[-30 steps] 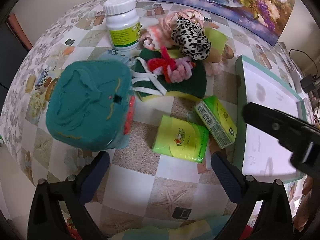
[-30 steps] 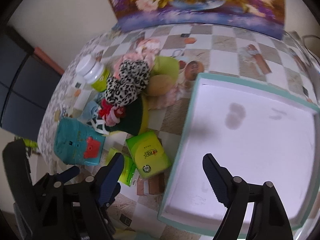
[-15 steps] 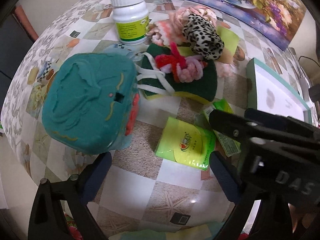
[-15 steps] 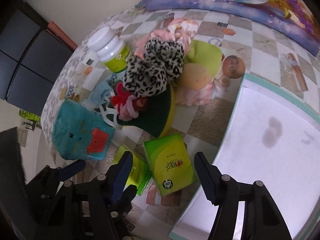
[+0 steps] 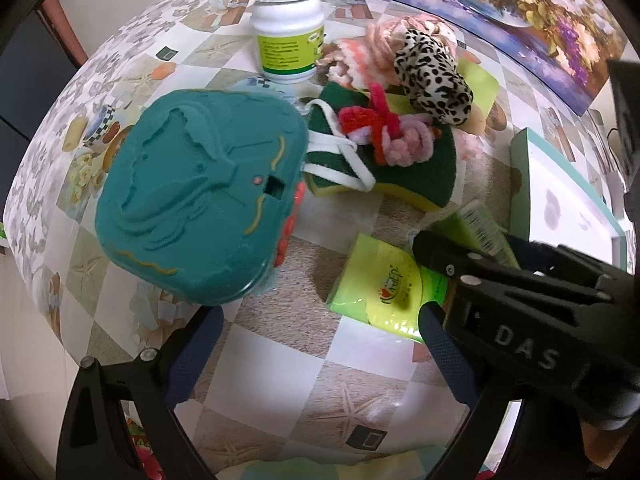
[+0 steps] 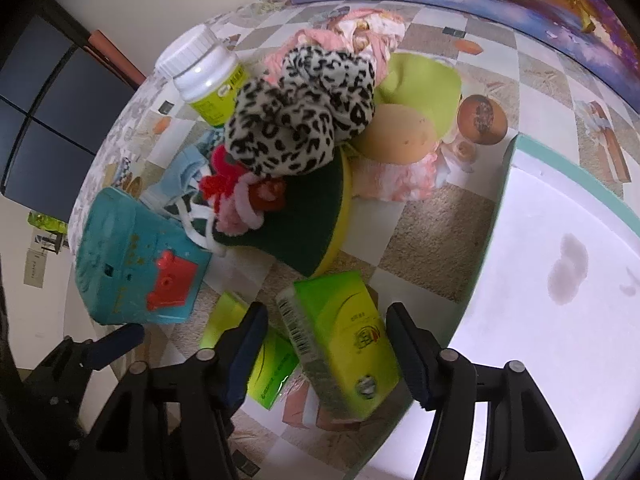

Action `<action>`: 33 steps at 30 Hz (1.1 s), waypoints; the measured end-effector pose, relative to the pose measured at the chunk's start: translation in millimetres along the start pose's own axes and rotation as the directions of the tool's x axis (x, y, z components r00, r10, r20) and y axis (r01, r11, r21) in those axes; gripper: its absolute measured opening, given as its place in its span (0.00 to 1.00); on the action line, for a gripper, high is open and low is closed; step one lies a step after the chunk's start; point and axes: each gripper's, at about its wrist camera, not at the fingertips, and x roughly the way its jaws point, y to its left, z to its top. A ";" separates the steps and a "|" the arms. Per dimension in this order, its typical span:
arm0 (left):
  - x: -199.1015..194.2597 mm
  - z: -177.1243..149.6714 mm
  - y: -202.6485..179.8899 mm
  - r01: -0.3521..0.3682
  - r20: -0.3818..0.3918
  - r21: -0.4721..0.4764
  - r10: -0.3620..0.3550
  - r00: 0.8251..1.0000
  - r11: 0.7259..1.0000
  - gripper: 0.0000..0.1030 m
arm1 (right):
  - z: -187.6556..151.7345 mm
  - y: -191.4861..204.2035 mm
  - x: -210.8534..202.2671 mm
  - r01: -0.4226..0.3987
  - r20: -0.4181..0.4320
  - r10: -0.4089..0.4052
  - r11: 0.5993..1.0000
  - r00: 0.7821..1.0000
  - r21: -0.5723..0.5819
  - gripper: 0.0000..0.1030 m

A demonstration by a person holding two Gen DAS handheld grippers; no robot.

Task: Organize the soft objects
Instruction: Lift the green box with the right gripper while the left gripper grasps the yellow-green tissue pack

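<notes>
Right gripper point(image 6: 326, 344) closing around tissue pack point(image 6: 340, 340), pads seemingly not touching

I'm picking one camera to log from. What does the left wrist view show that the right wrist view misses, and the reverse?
Only the left wrist view shows the top face of the teal plastic wipes box and the right claw's black arm reaching over the flat lime-green tissue packet.

Only the right wrist view shows the right claw open around the upright lime-green tissue pack, its jaws having just been closing, plus the box's red latch.

Both show the white pill bottle, leopard-print fabric scrunchie, green scouring sponge and white teal-rimmed tray.
</notes>
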 end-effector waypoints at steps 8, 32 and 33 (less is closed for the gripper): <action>-6.7 -5.9 3.1 0.000 0.006 -0.002 0.000 1.000 1.000 0.95 | -5.1 -14.8 -3.9 -0.022 0.004 0.021 0.999 1.000 0.048 0.34; -15.2 -13.2 -47.1 0.001 0.015 0.139 -0.003 1.000 0.990 0.87 | -37.1 -34.8 -89.5 -0.017 0.141 -0.006 0.988 0.990 0.156 0.23; -13.9 -12.7 -50.3 0.004 0.009 0.143 -0.006 1.000 0.990 0.87 | -38.9 -37.1 -91.2 -0.016 0.142 -0.007 0.986 0.990 0.163 0.23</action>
